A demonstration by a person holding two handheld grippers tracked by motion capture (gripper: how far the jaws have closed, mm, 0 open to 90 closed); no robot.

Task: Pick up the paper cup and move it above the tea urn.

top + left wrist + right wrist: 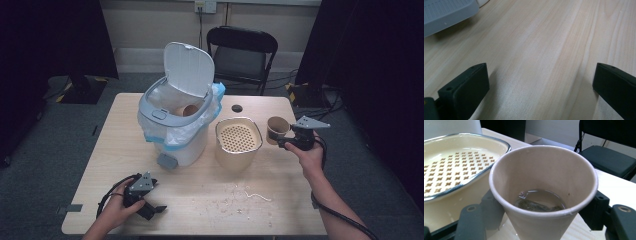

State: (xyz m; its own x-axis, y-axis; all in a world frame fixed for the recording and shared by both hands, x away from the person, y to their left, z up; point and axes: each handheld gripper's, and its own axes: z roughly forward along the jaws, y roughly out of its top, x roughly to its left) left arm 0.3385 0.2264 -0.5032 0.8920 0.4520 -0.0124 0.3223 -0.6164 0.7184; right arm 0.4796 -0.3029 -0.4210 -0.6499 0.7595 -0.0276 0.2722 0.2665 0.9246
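Pale wooden table (210, 190): right gripper (284, 141) clasps paper cup (276, 129).

High view looks down the table (210, 190); gripper views sit close, sharing its wood

Left gripper (150, 207) low, fingers apart; right gripper (281, 142) raised, fingers clamped.

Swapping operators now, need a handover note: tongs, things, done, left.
Right tongs: shut on a paper cup with some liquid and a tea bag inside, held beside the cream strainer basin.
Left tongs: open, nothing between them, low over the table.
Bin: lid up, one cup already inside.
Left, likely: drain this cup over the basin, then bin it.
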